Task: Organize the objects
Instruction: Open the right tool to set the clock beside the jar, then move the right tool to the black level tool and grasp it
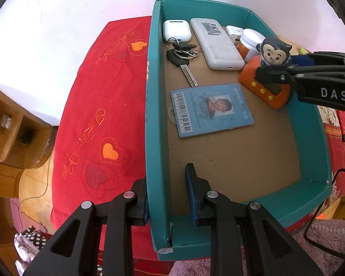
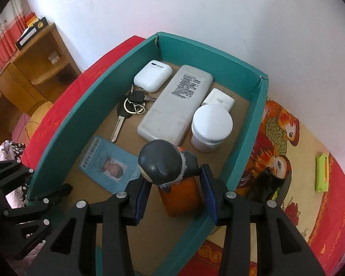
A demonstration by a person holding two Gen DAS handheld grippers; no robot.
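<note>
While the right claw [image 2: 175, 192] sits around the monkey toy [image 2: 170, 172], its blue pads stand either side of the orange base with a sliver of gap showing on each side; grip looks loose or just let go, cannot say which for certain. Toy rests inside the teal box [image 2: 85, 112], at the near right wall, tilted on its base in the left view.

Left claw [image 1: 169, 195] straddles the box's left wall near the front corner, outer pad touching the wall, inner pad apart from it: part open, steadying rather than clamping.

Places relative to the toy: white jar [image 2: 210, 127] just behind it, remote [image 2: 176, 104] behind and left, ID card [image 2: 110, 164] to the left, keys [image 2: 131, 110] and earbud case [image 2: 153, 76] further back left, small white charger [image 2: 218, 100] behind the jar.

Risks, judged:
- Toy is top-heavy; pulling the claw back with a pad dragging on the head could tip it onto the jar or card.
- Right pad is close to the box wall; a wide opening may push the wall.
- Left hold is one-sided; the box could slide on the red bedspread [image 1: 99, 105].
</note>
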